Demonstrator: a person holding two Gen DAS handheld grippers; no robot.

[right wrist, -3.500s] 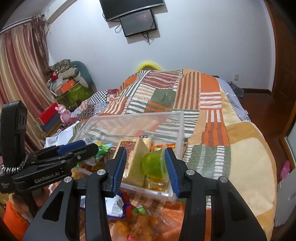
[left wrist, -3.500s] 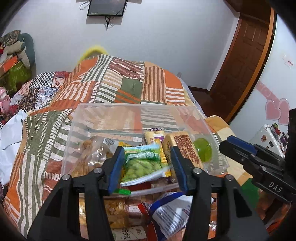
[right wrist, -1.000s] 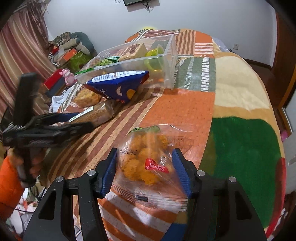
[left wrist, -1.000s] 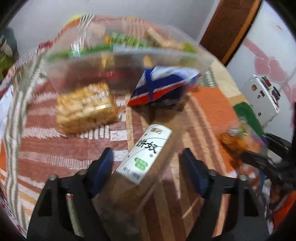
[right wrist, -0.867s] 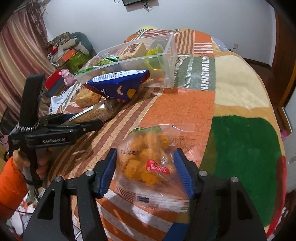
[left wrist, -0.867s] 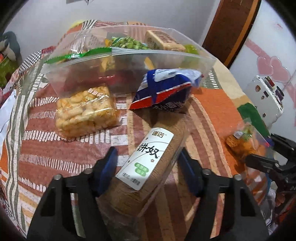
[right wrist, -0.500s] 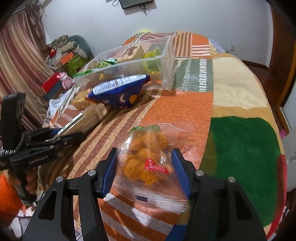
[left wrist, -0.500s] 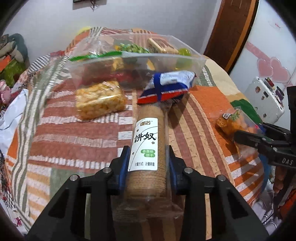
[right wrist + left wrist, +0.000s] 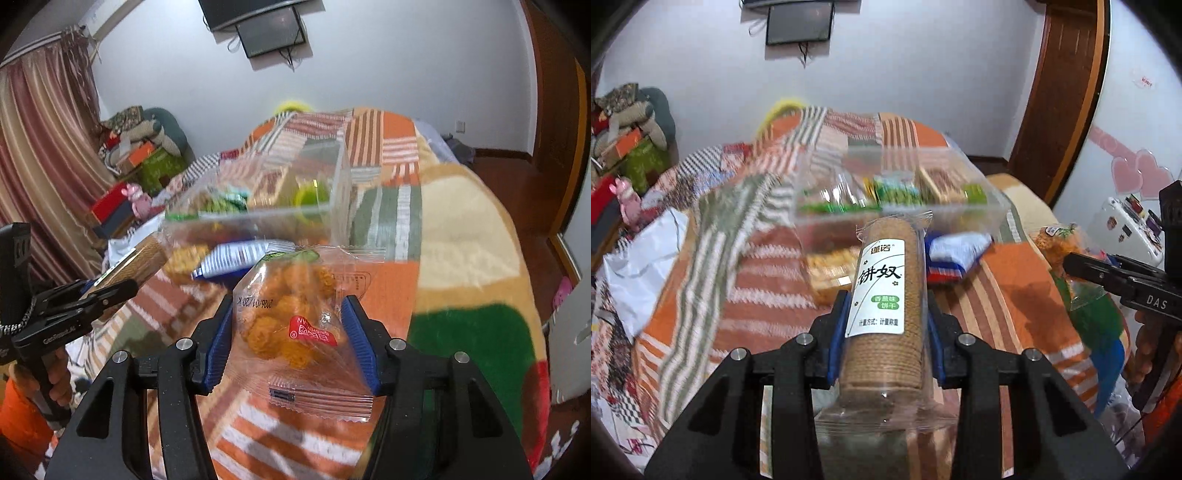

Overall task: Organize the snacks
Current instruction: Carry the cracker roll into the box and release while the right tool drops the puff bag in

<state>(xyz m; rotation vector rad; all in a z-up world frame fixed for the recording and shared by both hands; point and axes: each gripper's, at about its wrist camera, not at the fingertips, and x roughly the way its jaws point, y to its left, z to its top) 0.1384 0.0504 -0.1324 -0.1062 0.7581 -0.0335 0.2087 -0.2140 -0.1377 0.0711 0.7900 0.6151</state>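
While the left gripper (image 9: 886, 332) clamps a biscuit roll (image 9: 884, 306) at lower centre, the right gripper (image 9: 290, 332) pinches a bag of orange puffs (image 9: 291, 325) – clear snack bin (image 9: 340, 192) sits mid-frame on the quilt (image 9: 461, 229) beyond both

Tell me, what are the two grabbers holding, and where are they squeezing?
The left gripper squeezes the biscuit roll around its lower sides. The right gripper pinches the orange snack bag by its side edges.

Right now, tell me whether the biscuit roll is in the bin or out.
Out. The biscuit roll is clamped in the left gripper, held short of the clear bin.
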